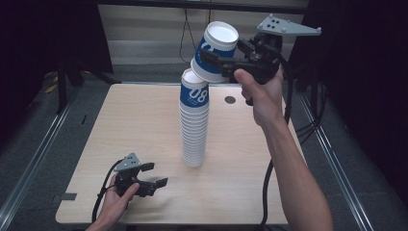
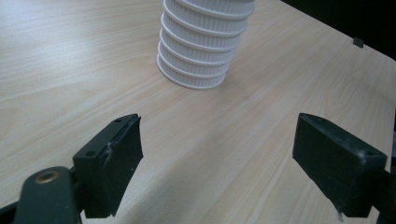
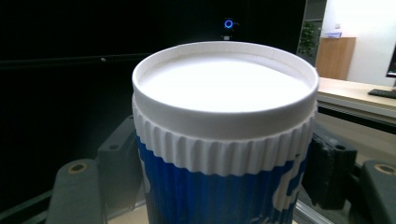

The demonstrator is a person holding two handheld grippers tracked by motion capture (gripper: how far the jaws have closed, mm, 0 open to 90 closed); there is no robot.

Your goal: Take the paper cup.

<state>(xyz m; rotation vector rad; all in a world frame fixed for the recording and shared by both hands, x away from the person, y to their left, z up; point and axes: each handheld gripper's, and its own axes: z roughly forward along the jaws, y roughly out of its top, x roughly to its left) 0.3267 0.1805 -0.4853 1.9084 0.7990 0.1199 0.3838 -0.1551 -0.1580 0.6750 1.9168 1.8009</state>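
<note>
A tall stack of blue-and-white paper cups (image 1: pixel 195 122) stands upside down at the middle of the wooden table (image 1: pixel 144 125); its ribbed base (image 2: pixel 201 51) lies ahead of the left jaws. Up above the stack's top, my right gripper (image 1: pixel 219 61) is shut on a single blue-and-white cup (image 1: pixel 215 52), tilted and lifted clear to the right. That cup (image 3: pixel 224 140) sits between the right jaws, its white bottom facing the camera. My left gripper (image 1: pixel 154 175) rests low near the table's front left, open and empty, with bare wood between its fingers (image 2: pixel 112 163).
A small dark round grommet (image 1: pixel 230 100) sits in the table at the back right. Cables hang off the table's right side. Grey floor with rails borders the table on the left and right; dark curtains surround the area.
</note>
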